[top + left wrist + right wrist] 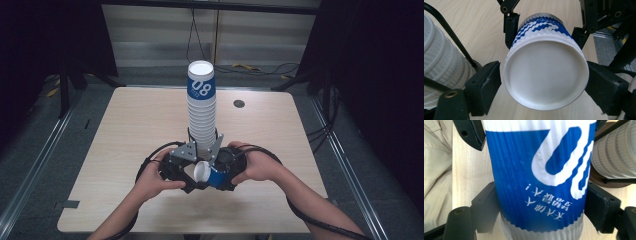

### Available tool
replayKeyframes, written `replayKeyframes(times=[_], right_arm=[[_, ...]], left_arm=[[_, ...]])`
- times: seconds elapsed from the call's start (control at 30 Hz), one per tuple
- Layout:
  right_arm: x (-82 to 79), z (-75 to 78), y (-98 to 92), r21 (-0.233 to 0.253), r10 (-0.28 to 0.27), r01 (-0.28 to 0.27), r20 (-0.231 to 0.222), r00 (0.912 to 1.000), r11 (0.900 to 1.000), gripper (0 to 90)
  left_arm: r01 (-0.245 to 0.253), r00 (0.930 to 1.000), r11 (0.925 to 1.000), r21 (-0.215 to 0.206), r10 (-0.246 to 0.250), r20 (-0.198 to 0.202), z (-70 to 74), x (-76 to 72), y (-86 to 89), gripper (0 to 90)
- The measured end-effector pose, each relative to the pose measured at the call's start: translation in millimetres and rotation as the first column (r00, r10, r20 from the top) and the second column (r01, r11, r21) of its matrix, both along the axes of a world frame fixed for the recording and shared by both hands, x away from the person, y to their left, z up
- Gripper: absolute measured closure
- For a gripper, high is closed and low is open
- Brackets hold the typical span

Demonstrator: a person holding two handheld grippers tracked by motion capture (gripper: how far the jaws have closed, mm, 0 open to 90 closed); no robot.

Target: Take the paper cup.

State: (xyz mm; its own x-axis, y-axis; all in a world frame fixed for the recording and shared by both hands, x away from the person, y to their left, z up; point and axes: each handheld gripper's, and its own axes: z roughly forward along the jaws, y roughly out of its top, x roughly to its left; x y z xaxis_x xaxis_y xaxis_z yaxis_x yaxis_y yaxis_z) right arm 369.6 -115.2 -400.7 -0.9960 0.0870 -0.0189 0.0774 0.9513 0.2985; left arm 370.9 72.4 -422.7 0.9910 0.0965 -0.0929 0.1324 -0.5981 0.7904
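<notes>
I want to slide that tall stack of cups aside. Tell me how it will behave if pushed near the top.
The tall stack of paper cups stands high on a narrow base, so a push near its top would probably tip it rather than slide it. The cups look thin and ribbed, likely light, so little force would move them. The nested upper cups might also lean or separate.

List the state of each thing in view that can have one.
Single cup: on its side, off the stack, held between both tools.
Cup stack: upright on the table, tall, nested.
Left tool: jaws closed on the cup's rim end.
Right tool: jaws closed on the cup's body.
</notes>
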Motion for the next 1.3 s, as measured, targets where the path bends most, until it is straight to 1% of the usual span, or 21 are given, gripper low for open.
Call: replayKeyframes(times=[0.1,0.17,0.2,0.23,0.27,0.33,0.43,0.53,0.57,0.67,0.7,0.77,0.83,0.87,0.9,1.0,1.03,1.13,1.23,1.27,1.3], right_arm=[[0.3,0.2,1.0,-0.001,0.002,-0.002,-0.003,1.0,1.0,21.6],[-0.2,0.2,1.6,-0.001,-0.005,0.005,-0.009,0.9999,1.0,21.6],[0.0,-0.3,2.1,-0.002,0.006,-0.006,-0.01,0.9999,1.0,21.6],[-0.8,-0.1,2.2,-0.005,0.003,-0.003,-0.015,0.9999,1.0,21.6],[-0.8,-0.1,2.2,-0.005,0.003,-0.003,-0.015,0.9999,1.0,21.6],[-0.9,-0.5,2.4,-0.005,0.003,-0.003,-0.01,0.9999,1.0,21.6],[-0.9,-0.1,1.9,-0.003,0.016,-0.016,-0.011,0.9998,1.0,21.6],[-1.5,1.1,1.3,-0.006,0.014,-0.014,-0.011,0.9998,1.0,21.5],[-1.2,1.3,0.8,0.005,0.019,-0.019,-0.007,0.9998,1.0,21.4],[-1.4,1.5,0.7,0.006,0.016,-0.016,-0.006,0.9999,1.0,21.4],[-1.6,1.2,0.7,0.011,0.017,-0.017,-0.012,0.9998,1.0,21.1],[-1.5,1.8,0.3,0.014,0.02,-0.02,-0.003,0.9998,1.0,21.0],[-1.5,2.0,0.2,0.02,0.016,-0.016,-0.007,0.9998,1.0,20.9],[-1.2,2.3,-0.3,0.023,0.019,-0.019,-0.005,0.9998,1.0,20.7],[-1.0,2.3,-0.9,0.038,0.019,-0.019,-0.001,0.9998,0.999,20.1],[-1.0,2.0,-1.9,0.048,0.02,-0.02,-0.002,0.9998,0.999,19.4],[-2.0,2.0,-3.4,0.053,0.009,-0.009,0.003,1.0,0.999,18.0],[-1.4,1.4,-4.4,0.069,0.013,-0.013,0.004,0.9999,0.998,16.6],[-1.4,0.8,-7.7,0.075,-0.009,0.009,0.006,0.9999,0.997,15.2],[-1.4,0.8,-7.7,0.075,-0.009,0.009,0.006,0.9999,0.997,15.2],[-1.9,1.9,-9.5,0.089,-0.023,0.023,-0.001,0.9997,0.996,14.6]], left_arm=[[0.006,1.0,0.9999,-0.013,-0.006,-0.003,-0.2,0.0,0.3,20.7],[0.011,0.9999,0.9999,-0.009,-0.011,0.001,-0.2,0.1,0.5,21.7],[0.01,0.9999,0.9996,-0.024,-0.01,-0.001,-0.8,-0.2,0.3,22.6],[0.021,0.9998,0.9991,-0.036,-0.021,-0.006,-1.2,0.1,0.8,25.4],[0.021,0.9998,0.9991,-0.036,-0.021,-0.006,-1.2,0.1,0.8,28.2],[0.024,0.9997,0.9989,-0.041,-0.024,-0.011,-1.7,0.5,1.0,28.3],[0.032,0.9995,0.9983,-0.048,-0.033,-0.005,-2.4,-0.2,1.1,28.6],[0.025,0.9997,0.9981,-0.056,-0.026,-0.003,-2.2,-1.2,1.7,28.8],[0.029,0.9996,0.9979,-0.058,-0.03,-0.004,-1.9,-1.1,2.2,28.9],[0.03,0.9995,0.9979,-0.057,-0.03,-0.005,-1.7,-1.2,2.5,29.1],[0.028,0.9996,0.9978,-0.06,-0.028,0.001,-1.3,-1.7,3.0,29.2],[0.025,0.9997,0.9977,-0.063,-0.025,0.003,-0.7,-1.9,4.0,29.3],[0.023,0.9997,0.9975,-0.067,-0.023,0.0,-0.8,-2.1,4.6,29.3],[0.025,0.9997,0.997,-0.073,-0.025,0.005,-0.8,-1.9,4.7,29.3],[0.023,0.9997,0.9967,-0.077,-0.022,0.006,-0.4,-1.9,5.5,29.3],[0.021,0.9998,0.9967,-0.078,-0.02,0.005,0.1,-1.9,6.3,29.3],[0.018,0.9998,0.9969,-0.076,-0.018,-0.002,0.6,-1.9,7.4,29.3],[0.019,0.9998,0.9971,-0.073,-0.019,-0.007,1.1,-1.6,8.6,29.3],[0.015,0.9998,0.9971,-0.075,-0.016,-0.012,1.4,-1.4,10.1,29.3],[0.007,0.9998,0.9966,-0.082,-0.008,-0.02,1.3,-1.8,10.4,29.3],[0.011,0.9997,0.9971,-0.075,-0.012,-0.019,1.7,-1.3,11.5,29.2]])
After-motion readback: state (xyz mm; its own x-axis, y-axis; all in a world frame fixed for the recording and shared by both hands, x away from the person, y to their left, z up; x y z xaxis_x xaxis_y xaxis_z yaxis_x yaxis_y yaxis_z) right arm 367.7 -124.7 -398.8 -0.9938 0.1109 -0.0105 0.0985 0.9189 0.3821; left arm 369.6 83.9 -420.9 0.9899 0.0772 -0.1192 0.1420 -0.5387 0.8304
